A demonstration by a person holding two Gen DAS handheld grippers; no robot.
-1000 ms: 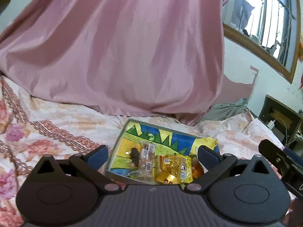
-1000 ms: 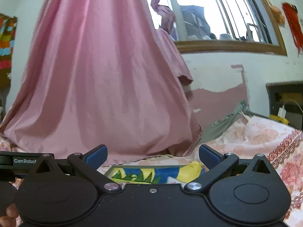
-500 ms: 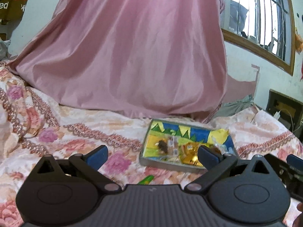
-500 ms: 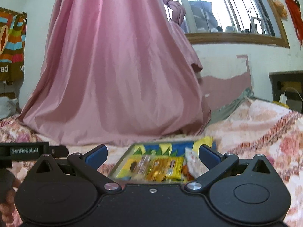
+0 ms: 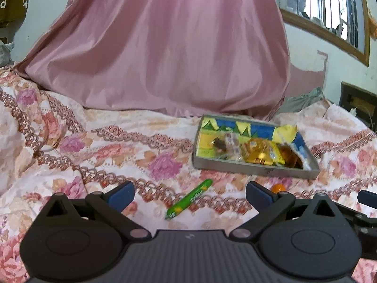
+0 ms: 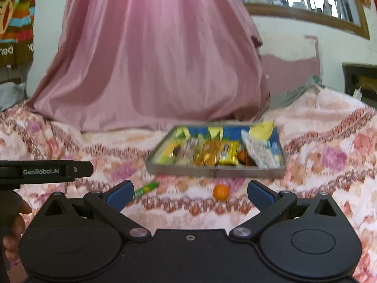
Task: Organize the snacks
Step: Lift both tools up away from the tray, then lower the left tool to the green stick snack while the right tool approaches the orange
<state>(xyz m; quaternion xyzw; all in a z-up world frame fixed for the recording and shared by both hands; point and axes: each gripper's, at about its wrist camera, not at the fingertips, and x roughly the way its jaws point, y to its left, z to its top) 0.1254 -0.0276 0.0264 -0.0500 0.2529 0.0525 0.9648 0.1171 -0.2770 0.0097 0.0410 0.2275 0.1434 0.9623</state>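
We pulled back from tray [image 5: 254, 169]; green stick [image 5: 188, 199], orange ball [image 6: 221, 191] now lower centre. Both hand-held grippers [image 5: 189, 192] [image 6: 188, 192] agape, empty. Straddle stick across its width, pinch mid-length.

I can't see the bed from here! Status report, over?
Left gripper and right gripper open, empty. Tray holds wrapped snacks. Green stick and orange ball loose on bedspread. Nothing blocking.

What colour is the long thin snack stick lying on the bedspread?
Bright green with small yellow markings; the snack stick shows best in the left wrist view.
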